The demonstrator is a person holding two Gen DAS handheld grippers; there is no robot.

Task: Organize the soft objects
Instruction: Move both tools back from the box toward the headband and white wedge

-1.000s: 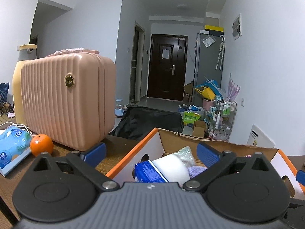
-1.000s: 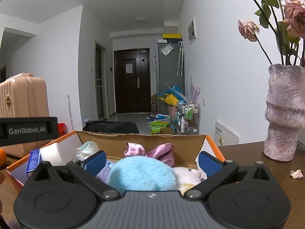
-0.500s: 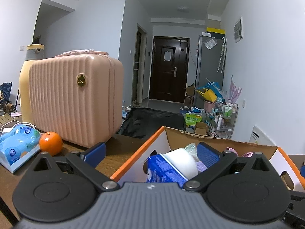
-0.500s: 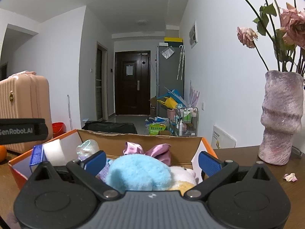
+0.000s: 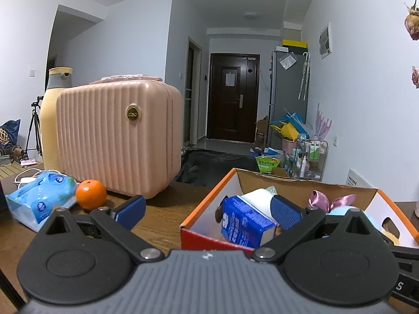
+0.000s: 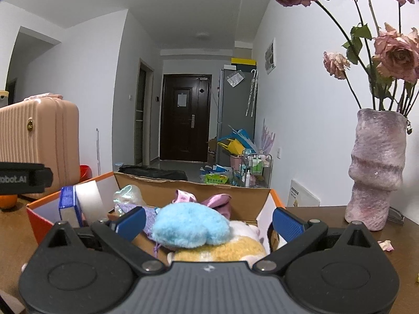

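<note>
Two grippers, both with jaws spread wide and holding nothing. Left gripper over the brown tabletop, at the left end of an orange cardboard box; its right blue pad inside the box opening, its left pad outside over bare wood. Right gripper at the near side of the same box, jaws open on both sides of a fluffy light-blue plush, not touching it as far as visible.

Inside the box, soft things piled together: the blue plush on top of a yellow-and-white plush, a pink satin bow behind them, a lilac knitted piece to the left, a crumpled clear plastic bag, and a blue tissue pack standing at the left end against a white block (kind not clear).

Outside the box, on the tabletop to the left: a pink ribbed case, an orange just beside it, and a light-blue tissue packet touching the orange. At the right, a mauve vase with dried roses, well apart from the box.
</note>
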